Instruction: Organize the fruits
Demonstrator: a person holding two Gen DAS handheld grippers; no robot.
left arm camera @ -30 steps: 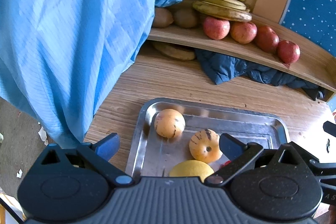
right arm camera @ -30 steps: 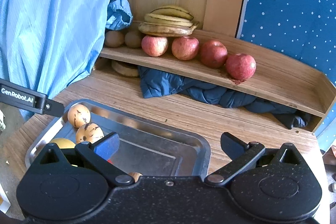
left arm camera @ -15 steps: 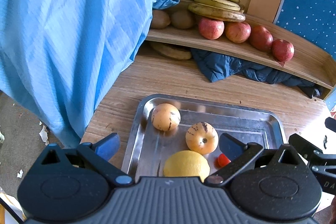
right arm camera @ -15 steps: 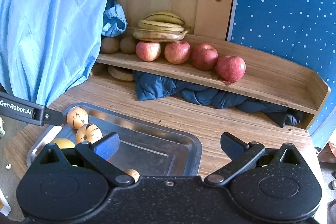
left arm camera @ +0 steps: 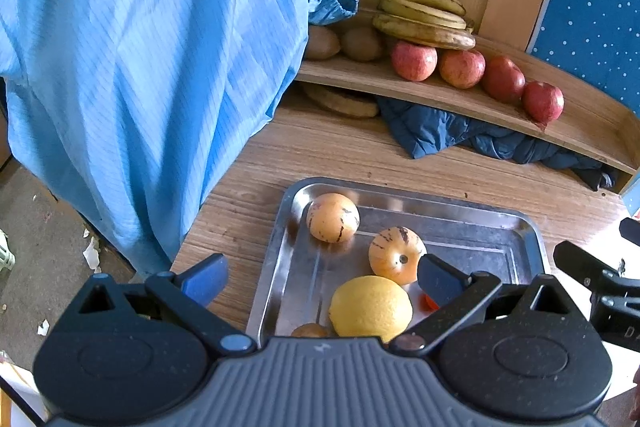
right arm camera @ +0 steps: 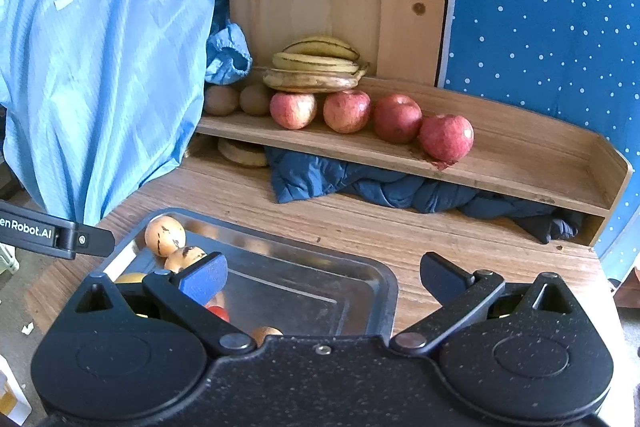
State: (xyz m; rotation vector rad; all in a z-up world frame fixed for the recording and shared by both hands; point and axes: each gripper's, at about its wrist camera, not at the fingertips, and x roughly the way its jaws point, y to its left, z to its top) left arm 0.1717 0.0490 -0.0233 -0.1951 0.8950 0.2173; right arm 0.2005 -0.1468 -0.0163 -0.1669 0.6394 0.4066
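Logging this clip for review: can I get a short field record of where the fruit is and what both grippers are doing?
tray: metal, on the wooden table
in tray: lemon, two striped orange fruits, small red piece
shelf: four apples, bananas, two brown fruits
left gripper: open, empty, above tray
right gripper: open, empty

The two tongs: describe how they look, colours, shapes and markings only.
Left tongs: black speckled linkage arms on two round hubs, a ribbed dark grey body, a blue pad on one finger, silver and blue pivot pins. Right tongs: the same build with a speckled black body. White "enRobot.AI" lettering shows on the left unit's side in the right wrist view. No cables or sleeves visible.
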